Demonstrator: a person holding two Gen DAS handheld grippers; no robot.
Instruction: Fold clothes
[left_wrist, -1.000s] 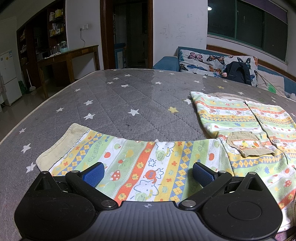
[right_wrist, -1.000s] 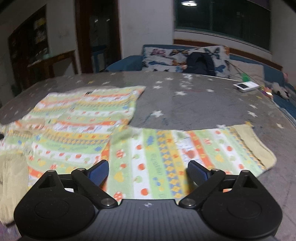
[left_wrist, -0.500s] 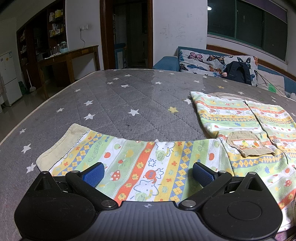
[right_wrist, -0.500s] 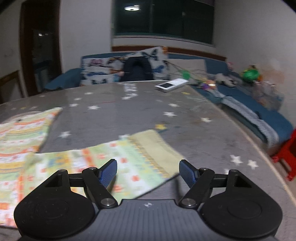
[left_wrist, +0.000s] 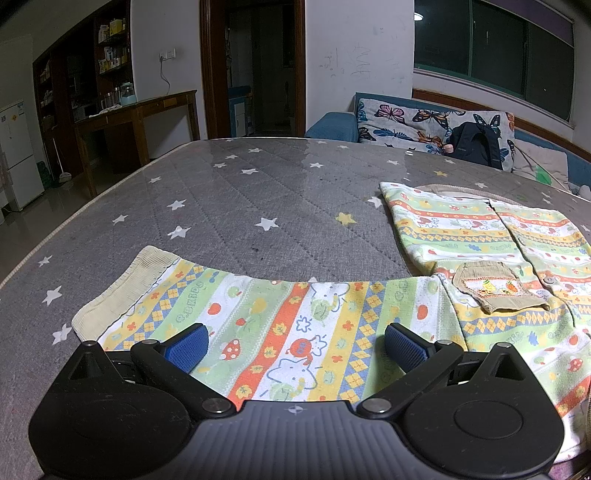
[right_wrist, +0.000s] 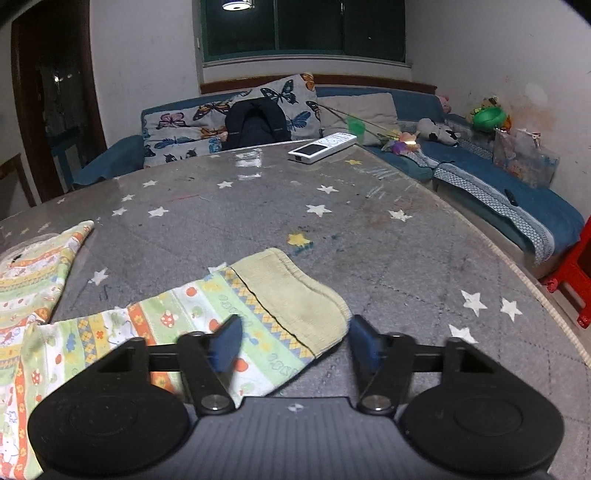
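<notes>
We note a child's striped printed jacket (left_wrist: 480, 236) spread flat on the grey star-patterned table (left_wrist: 258, 192), both sleeves stretched out to either side. Our left gripper (left_wrist: 295, 345) sits low over the left sleeve (left_wrist: 280, 321), jaws spread wide, the blue pads (left_wrist: 186, 347) on either side of the sleeve's near edge with nothing pinched between them; we cannot tell whether the pads touch the cloth. That sleeve's cream ribbed cuff (left_wrist: 118, 291) lies flat toward the table's left edge. A small tan pocket patch (left_wrist: 495, 288) shows on the jacket's front, just right of where the sleeve joins the body. Our right gripper (right_wrist: 295, 345) is over the end of the right sleeve (right_wrist: 207, 317), jaws partly open and blurred; the yellowish cuff (right_wrist: 295, 302) lies between the two pads, not clamped. Farther back on the table, near its far edge, lies a white remote (right_wrist: 323, 147). Beyond the table runs a blue sofa (right_wrist: 480, 177) with a butterfly-print cushion (right_wrist: 192, 129) and a dark backpack (right_wrist: 255, 123) leaning against it.
</notes>
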